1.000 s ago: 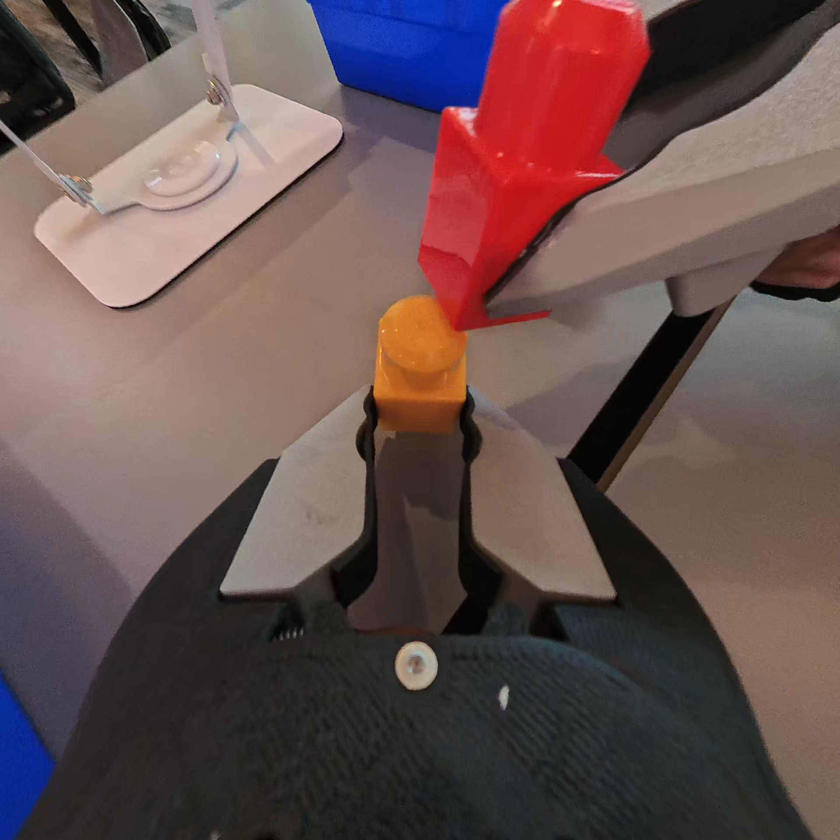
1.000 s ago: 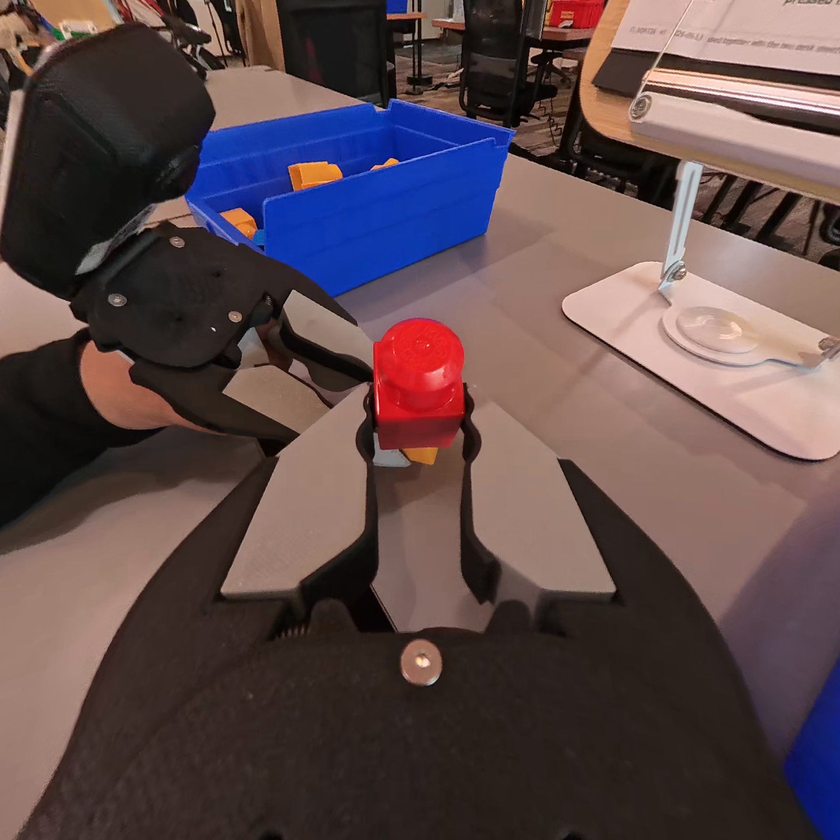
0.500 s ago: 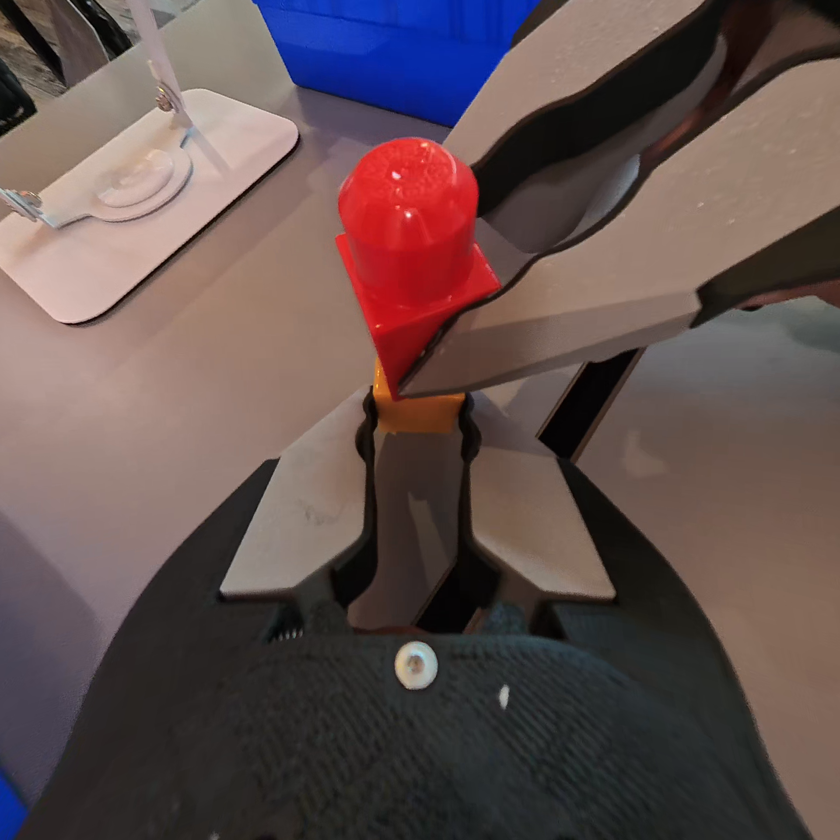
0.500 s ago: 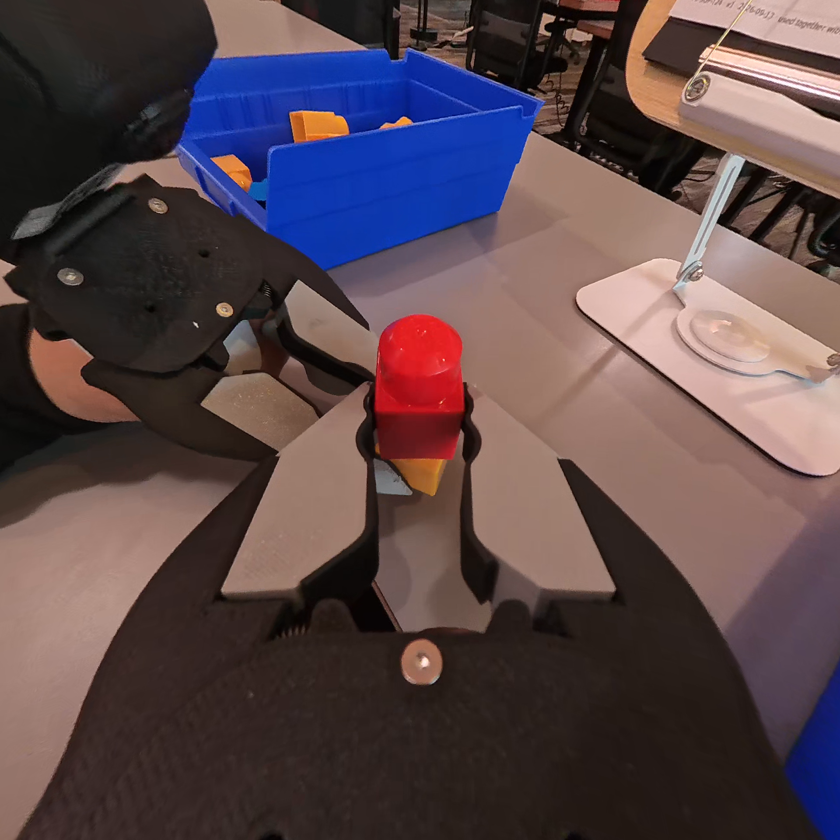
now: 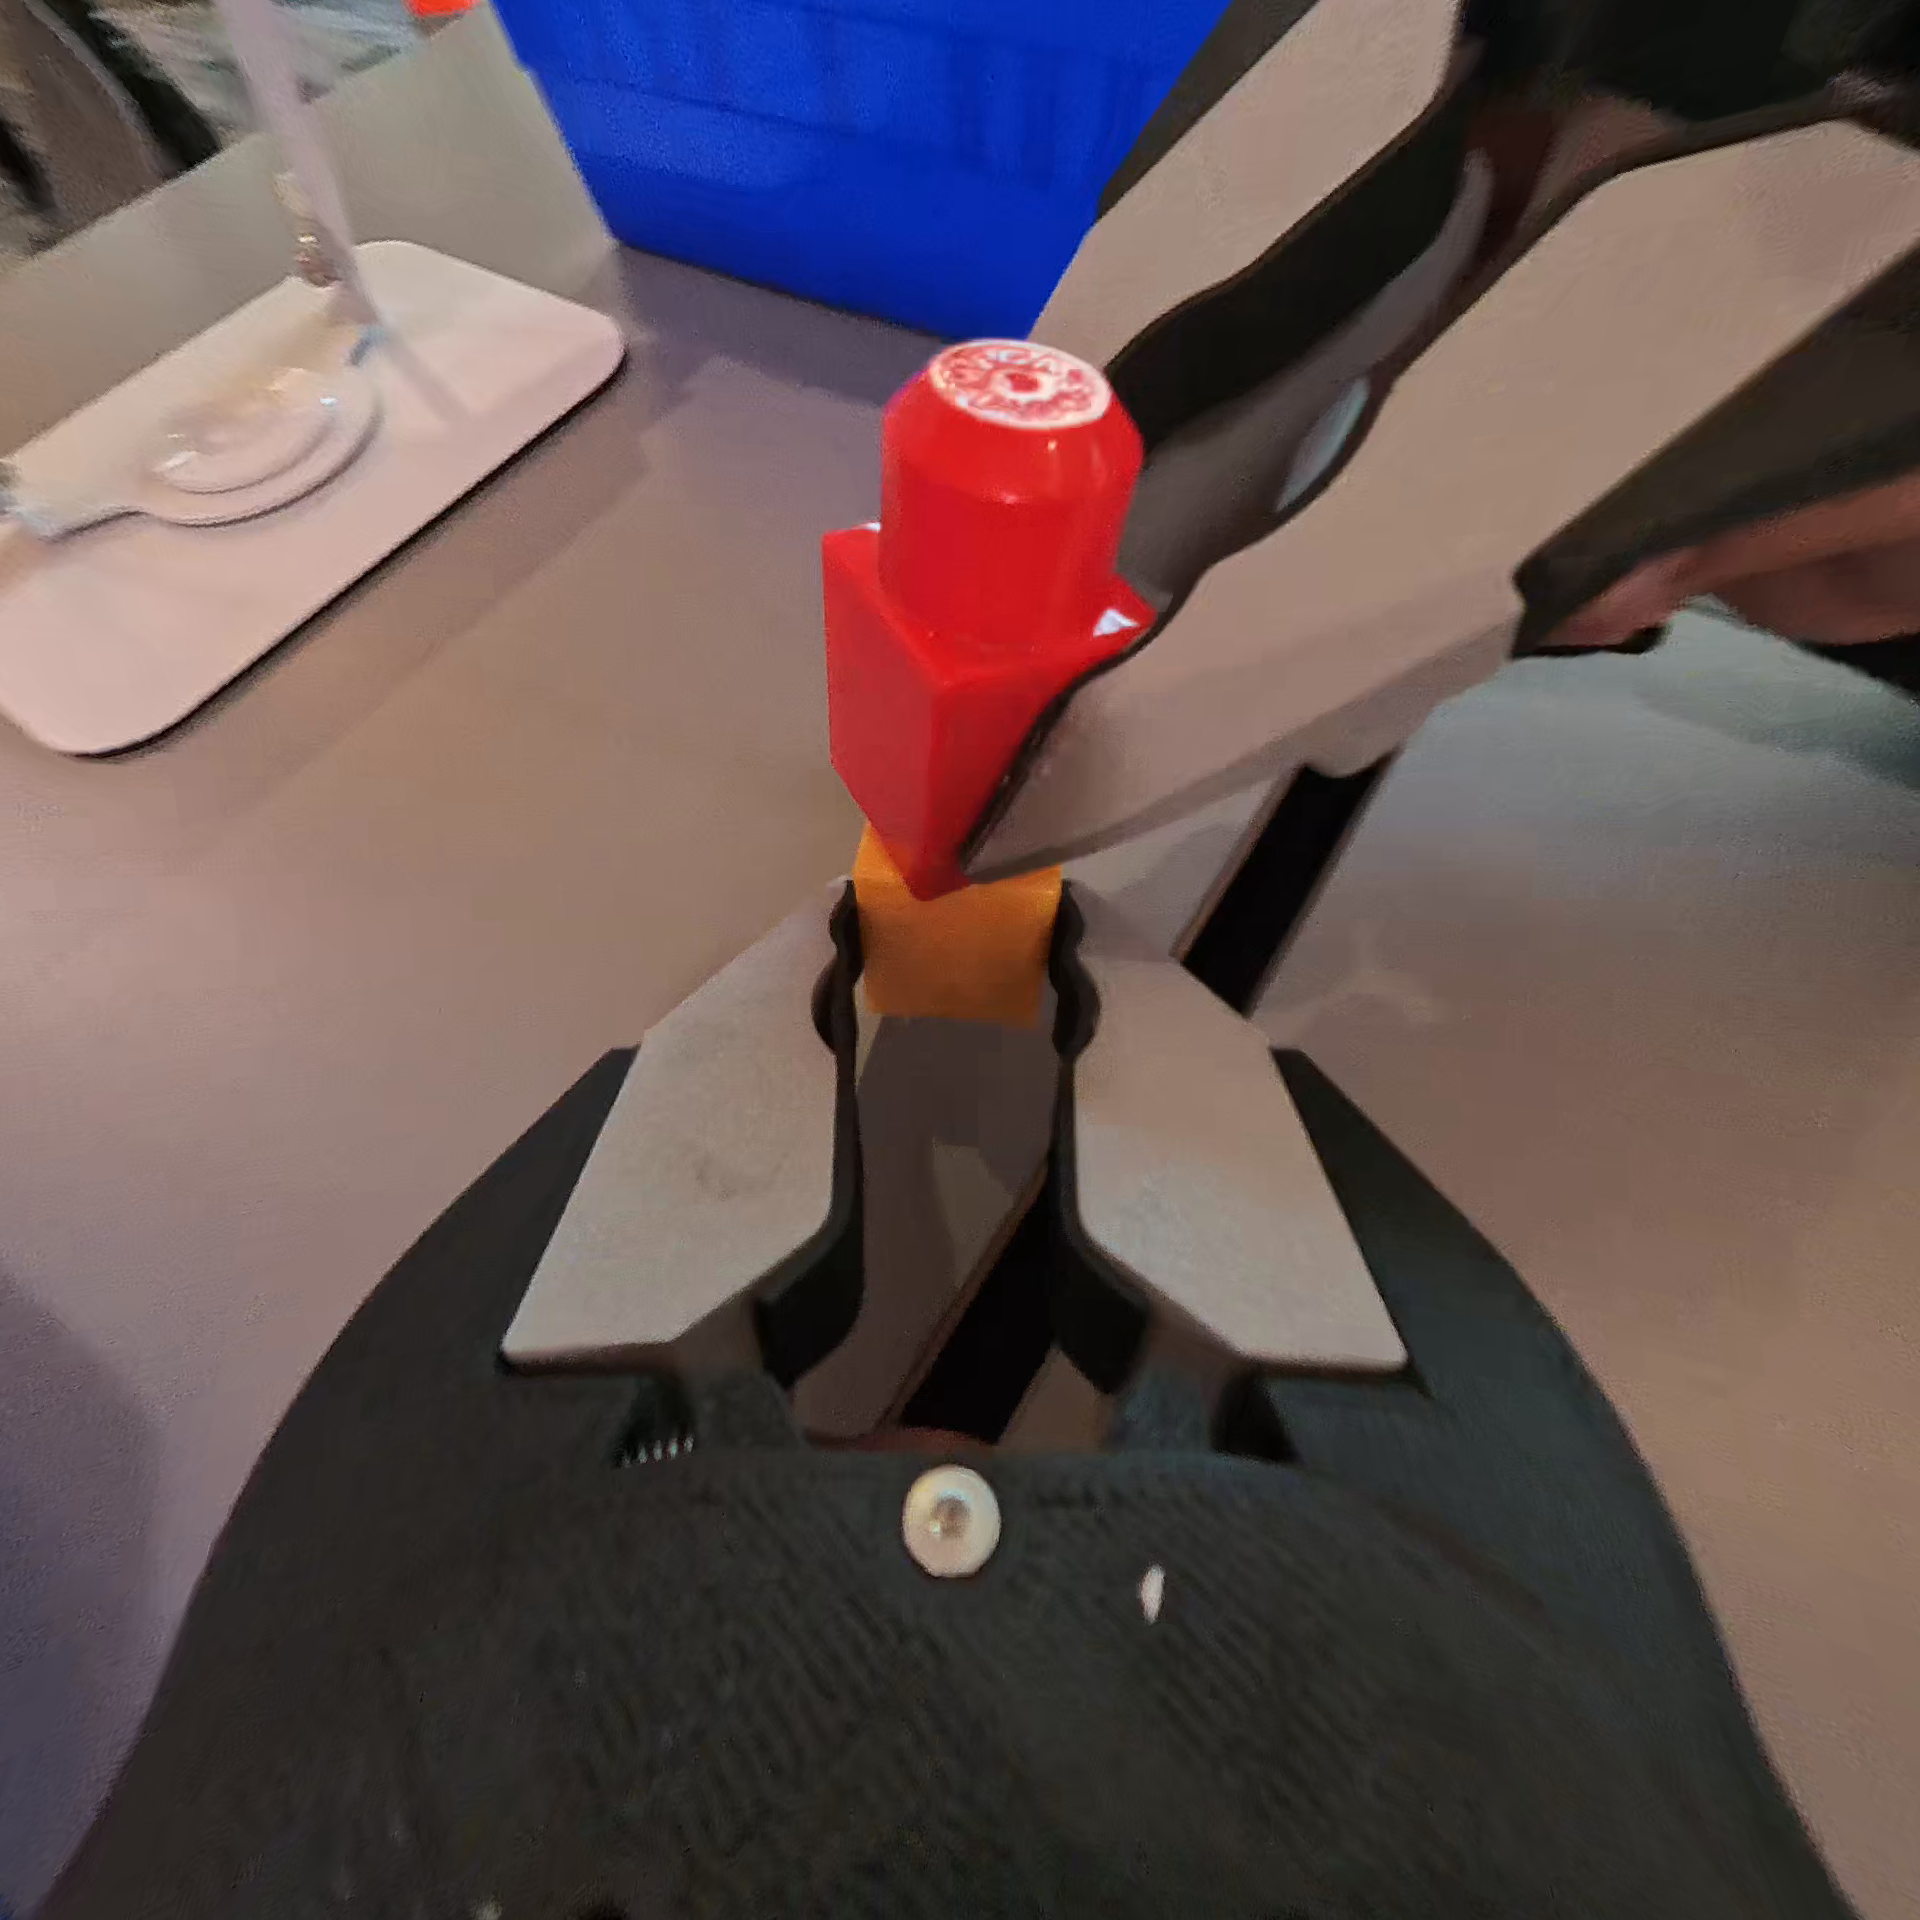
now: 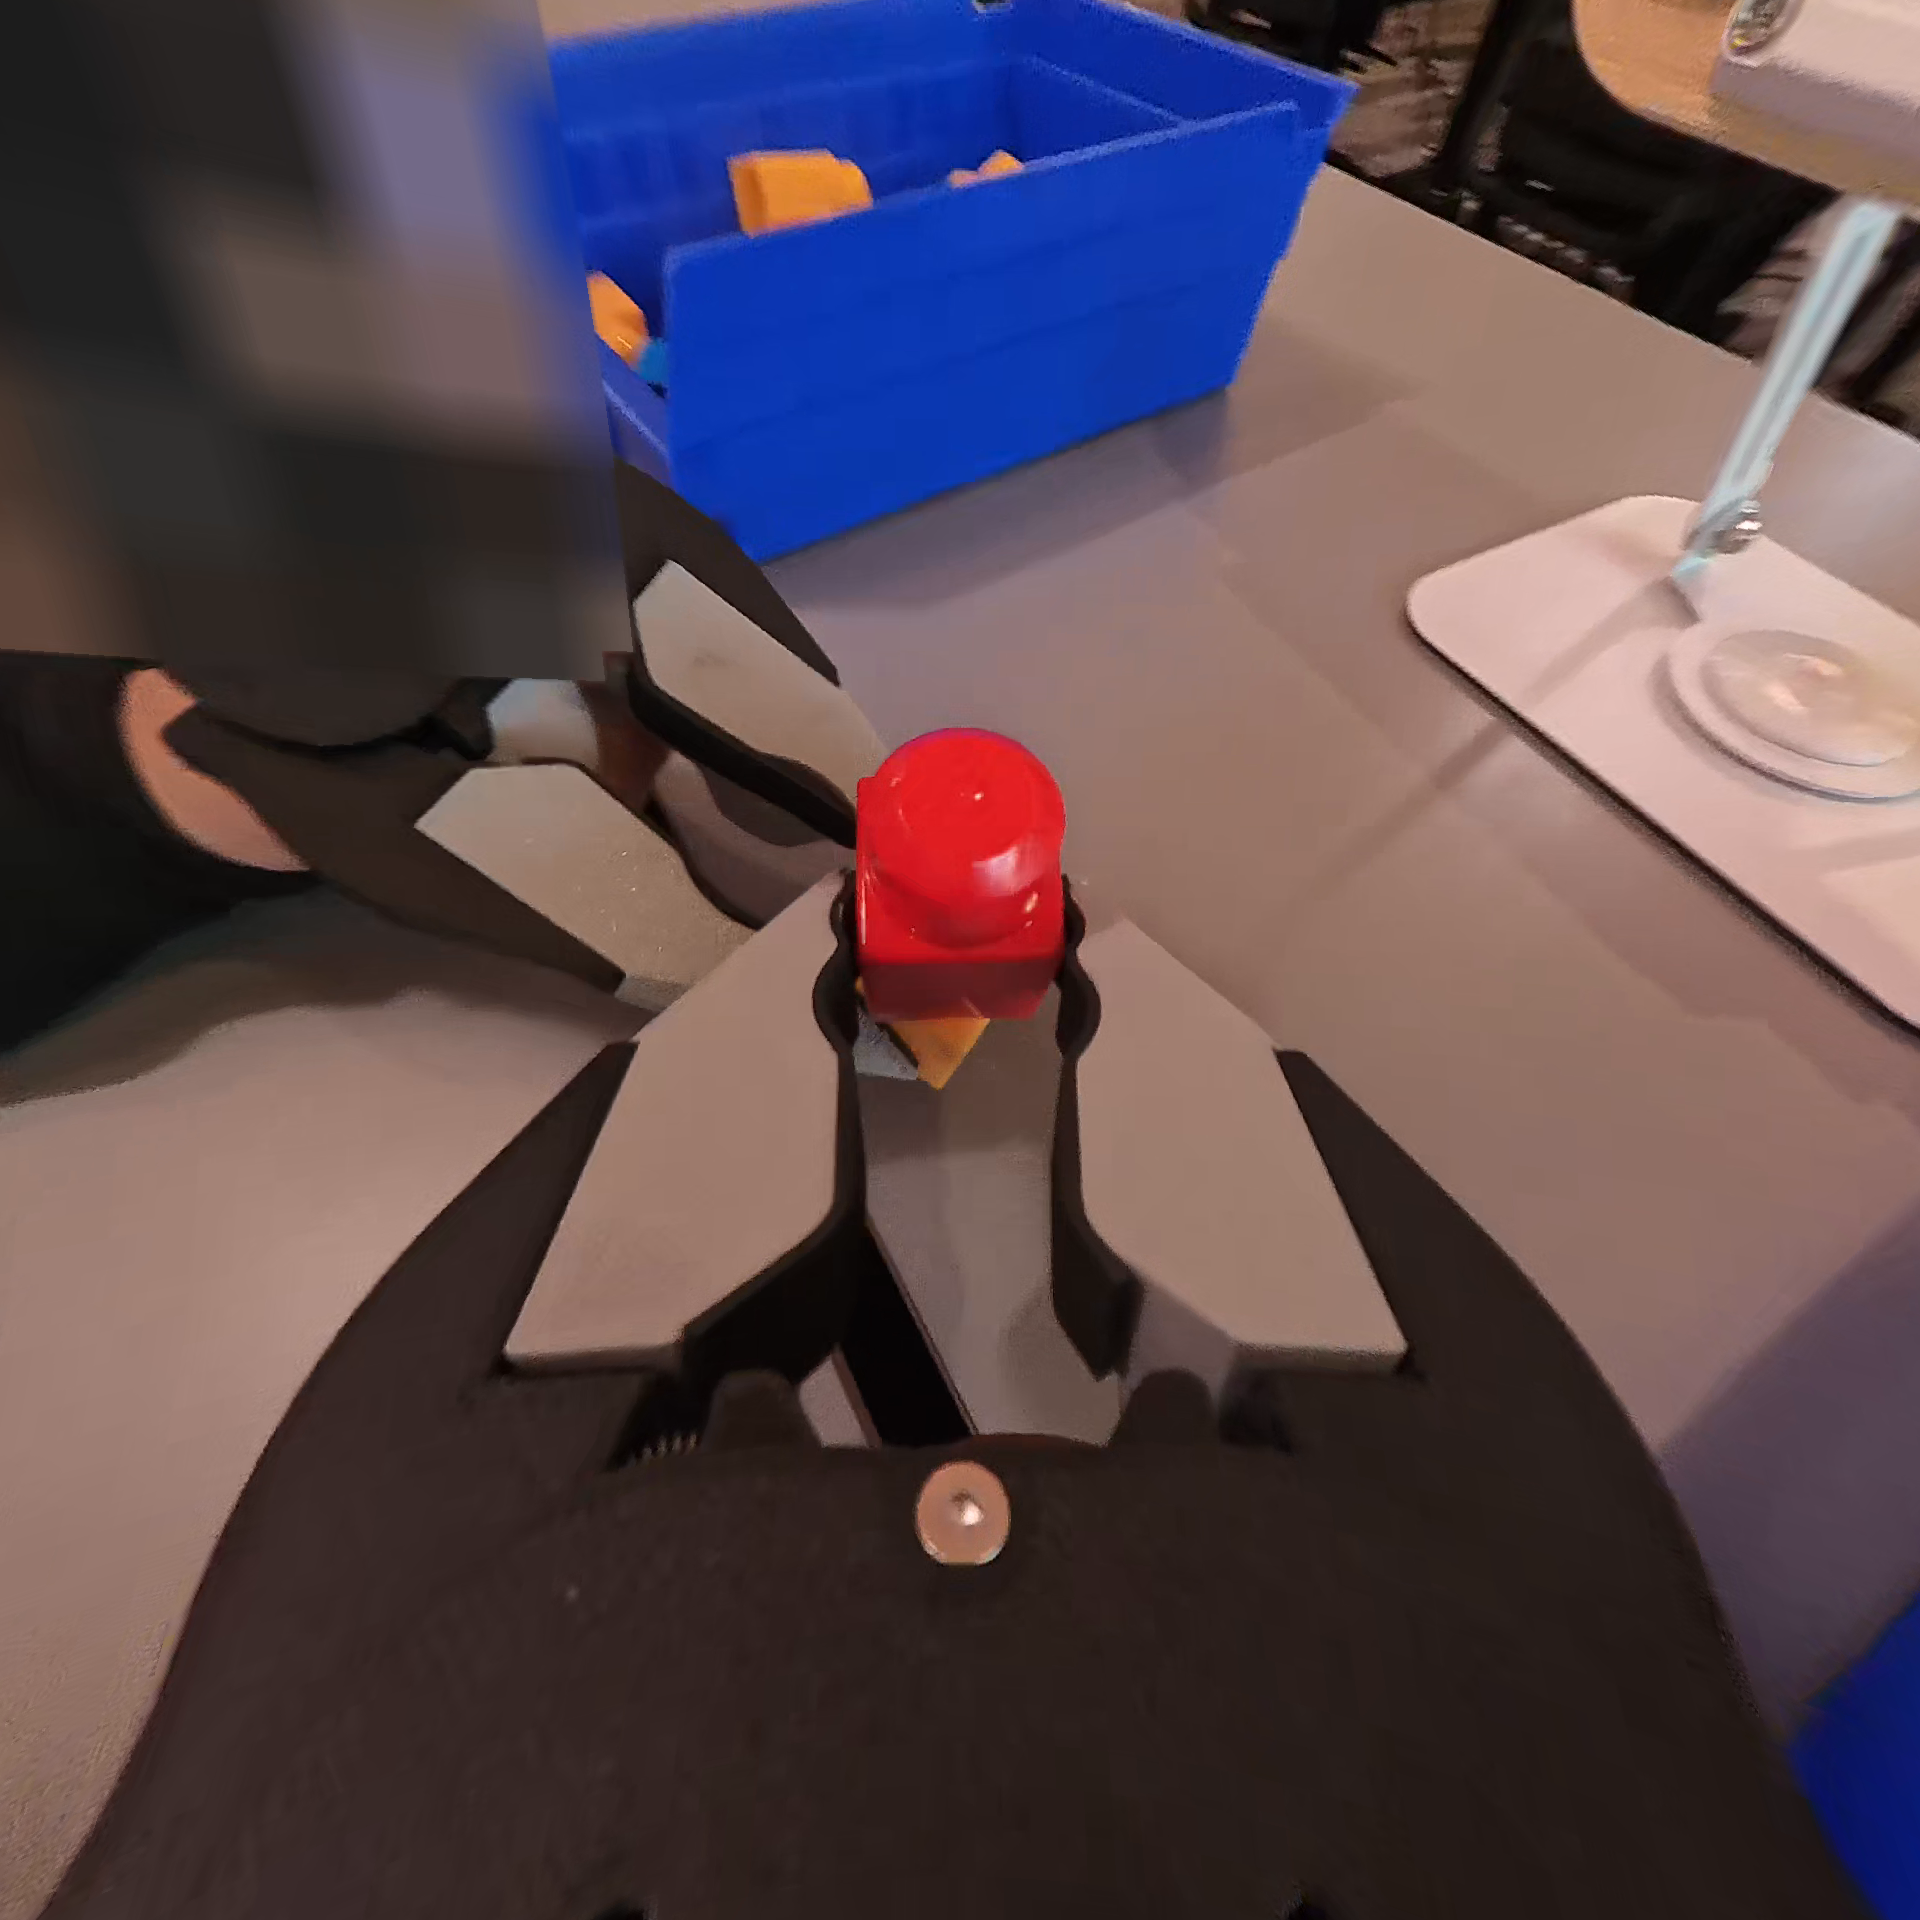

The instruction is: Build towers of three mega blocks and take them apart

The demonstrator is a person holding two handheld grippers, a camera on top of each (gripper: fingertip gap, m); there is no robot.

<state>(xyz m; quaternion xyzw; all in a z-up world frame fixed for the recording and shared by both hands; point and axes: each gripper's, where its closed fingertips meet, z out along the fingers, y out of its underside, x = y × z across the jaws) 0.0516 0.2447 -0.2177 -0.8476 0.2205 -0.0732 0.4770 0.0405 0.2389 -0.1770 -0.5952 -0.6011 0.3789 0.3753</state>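
Note:
My left gripper is shut on an orange block standing on the grey table. My right gripper is shut on a red block and holds it on top of the orange block, whose stud is hidden inside it. In the left wrist view the red block stands upright over the orange one, with the right gripper's fingers coming in from the upper right. In the right wrist view the left gripper's fingers come in from the left.
A blue bin with several orange blocks stands behind the tower; it also shows in the left wrist view. A white lamp base lies to the right, seen at the left in the left wrist view. Both grippers' tips are close together, under 4 cm apart.
The right gripper has brought the red block down from a tilted position above onto the orange block's stud. The left gripper has kept hold of the orange block.

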